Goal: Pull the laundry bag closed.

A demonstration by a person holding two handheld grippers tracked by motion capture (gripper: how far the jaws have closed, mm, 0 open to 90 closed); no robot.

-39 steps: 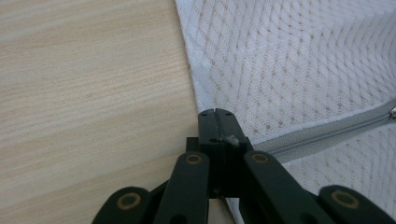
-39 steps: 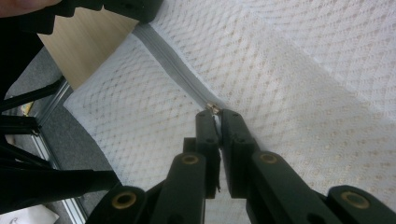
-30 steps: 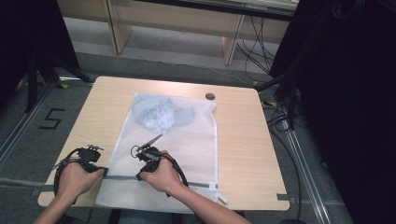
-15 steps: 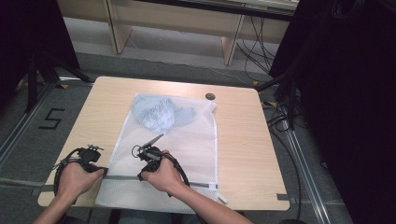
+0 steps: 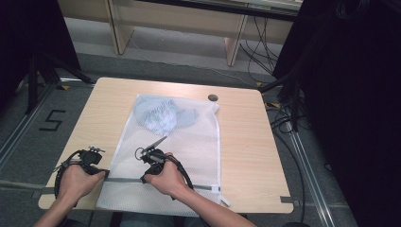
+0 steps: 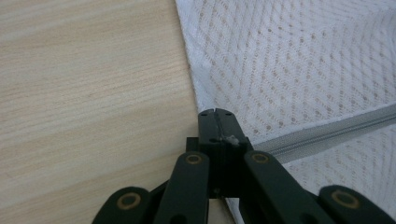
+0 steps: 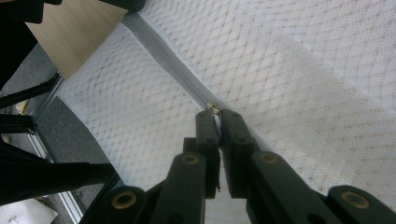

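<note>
A white mesh bag (image 5: 189, 146) lies flat on the wooden table (image 5: 246, 142), with a light blue garment (image 5: 163, 116) inside its far end. A grey zipper (image 5: 123, 180) crosses the bag near the table's front edge. My left gripper (image 5: 105, 173) is at the bag's left edge. In the left gripper view this gripper (image 6: 215, 114) is shut on the bag's edge where the zipper (image 6: 327, 133) ends. My right gripper (image 5: 143, 179) sits on the zipper a little to the right. In the right gripper view it (image 7: 214, 112) is shut on the small metal zipper pull (image 7: 212, 107).
A small dark round disc (image 5: 213, 97) lies on the table beyond the bag. A strip of grey tape (image 5: 286, 199) marks the front right edge. Cables (image 5: 283, 118) run along the floor on the right, and wooden furniture legs (image 5: 234, 45) stand behind the table.
</note>
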